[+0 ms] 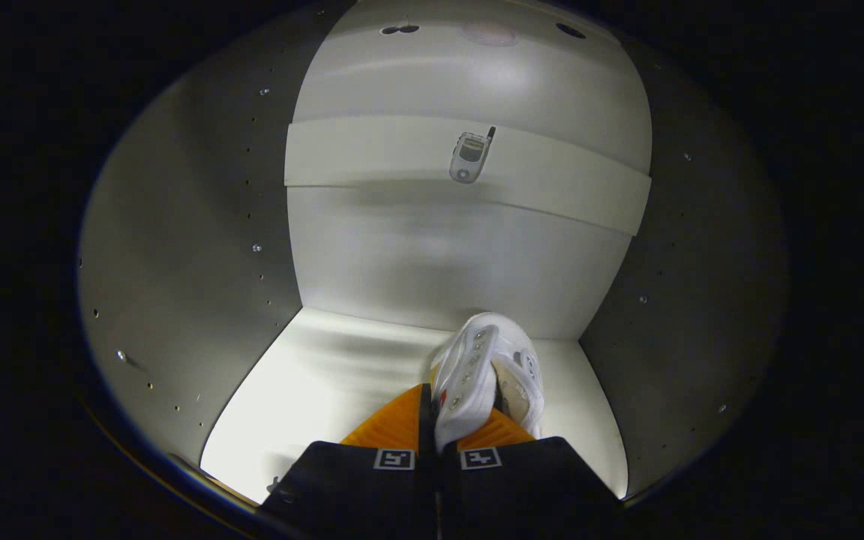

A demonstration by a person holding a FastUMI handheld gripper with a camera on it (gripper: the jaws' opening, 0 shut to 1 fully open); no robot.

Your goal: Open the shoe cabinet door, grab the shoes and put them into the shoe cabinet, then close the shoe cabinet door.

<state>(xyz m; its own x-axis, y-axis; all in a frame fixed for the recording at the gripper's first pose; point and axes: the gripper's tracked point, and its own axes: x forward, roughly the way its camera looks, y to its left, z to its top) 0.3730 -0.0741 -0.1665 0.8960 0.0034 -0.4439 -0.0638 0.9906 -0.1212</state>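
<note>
The fingers (438, 427) are closed on a white shoe (486, 375), gripping its side wall. The shoe hangs inside the cabinet (192, 247), just above its floor, near the back panel. A flip phone (470, 155) sits on the shelf (372, 154) above.

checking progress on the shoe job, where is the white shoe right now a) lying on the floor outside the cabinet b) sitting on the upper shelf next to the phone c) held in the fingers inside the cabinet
c: the white shoe is pinched between the gripper fingers, just above the cabinet floor, with the cabinet's walls around it.
</note>
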